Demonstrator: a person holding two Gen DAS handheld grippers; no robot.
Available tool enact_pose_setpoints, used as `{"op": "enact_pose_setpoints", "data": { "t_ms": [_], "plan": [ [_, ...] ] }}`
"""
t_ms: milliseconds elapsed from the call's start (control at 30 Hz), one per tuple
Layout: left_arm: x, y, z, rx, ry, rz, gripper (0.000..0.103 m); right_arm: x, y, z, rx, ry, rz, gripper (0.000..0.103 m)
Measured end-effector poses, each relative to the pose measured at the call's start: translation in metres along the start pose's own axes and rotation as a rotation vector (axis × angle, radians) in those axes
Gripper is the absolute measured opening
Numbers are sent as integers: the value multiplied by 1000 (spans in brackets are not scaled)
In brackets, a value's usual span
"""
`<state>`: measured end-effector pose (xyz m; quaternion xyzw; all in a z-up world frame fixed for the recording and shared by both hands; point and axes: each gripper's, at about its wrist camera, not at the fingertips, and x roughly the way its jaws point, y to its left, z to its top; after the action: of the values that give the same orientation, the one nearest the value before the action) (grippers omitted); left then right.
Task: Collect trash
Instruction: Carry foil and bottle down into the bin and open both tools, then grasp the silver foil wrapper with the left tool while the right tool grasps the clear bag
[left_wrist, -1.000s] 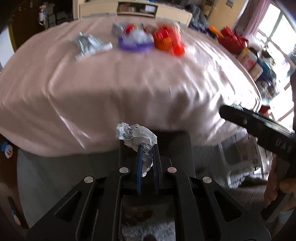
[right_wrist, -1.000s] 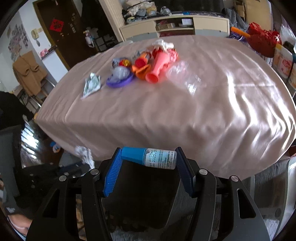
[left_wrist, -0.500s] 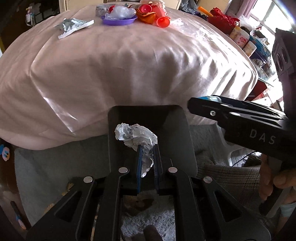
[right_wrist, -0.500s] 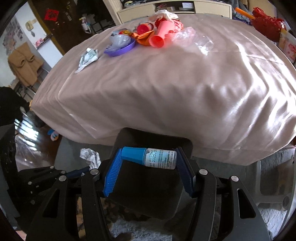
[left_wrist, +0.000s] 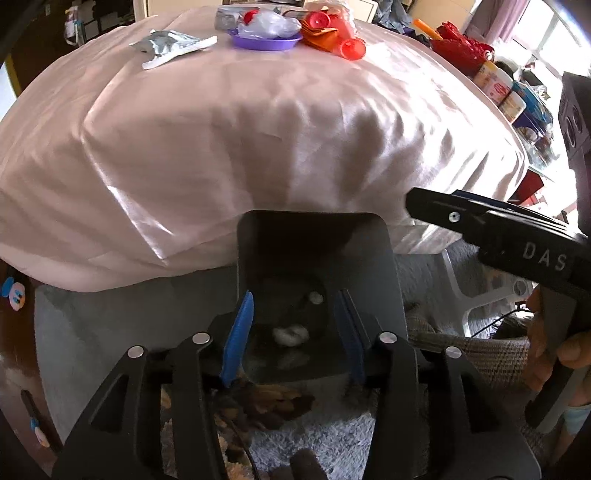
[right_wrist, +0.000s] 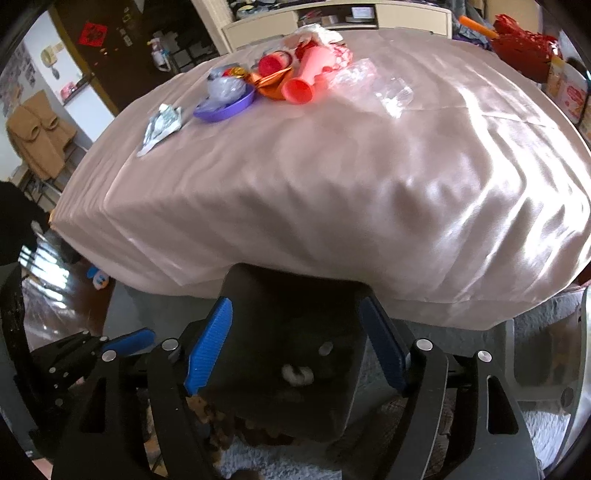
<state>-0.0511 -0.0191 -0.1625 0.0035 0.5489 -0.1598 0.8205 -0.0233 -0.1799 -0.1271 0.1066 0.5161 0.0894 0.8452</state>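
A dark trash bin stands on the floor below the table's front edge; it also shows in the right wrist view. White crumpled trash lies at its bottom, also seen in the right wrist view. My left gripper hangs open and empty over the bin. My right gripper hangs open and empty over the bin too. On the table's far side lie a silver wrapper, a purple dish and red cups.
The table wears a pink satin cloth. Clear plastic film lies by the cups. A grey shaggy rug covers the floor. Jars and red items crowd the right side.
Both grippers have opened over the bin. The crumpled foil ball left my left gripper and the small blue-capped bottle left my right gripper; both are gone from the jaws.
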Motion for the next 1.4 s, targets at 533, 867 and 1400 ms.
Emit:
{"op": "enact_pose_setpoints", "data": {
  "t_ms": [533,867,1400],
  "plan": [
    [-55,48,69,-58,-149,180,71,-37,-39,69,2,-147,-102,74],
    [-65,78,139,-122,-222,203,75,-24,-44,106,-43,-161,-114,74],
    [0,108,208,-216,-163,205,77,11,-39,129,-99,-176,-105,68]
  ]
}}
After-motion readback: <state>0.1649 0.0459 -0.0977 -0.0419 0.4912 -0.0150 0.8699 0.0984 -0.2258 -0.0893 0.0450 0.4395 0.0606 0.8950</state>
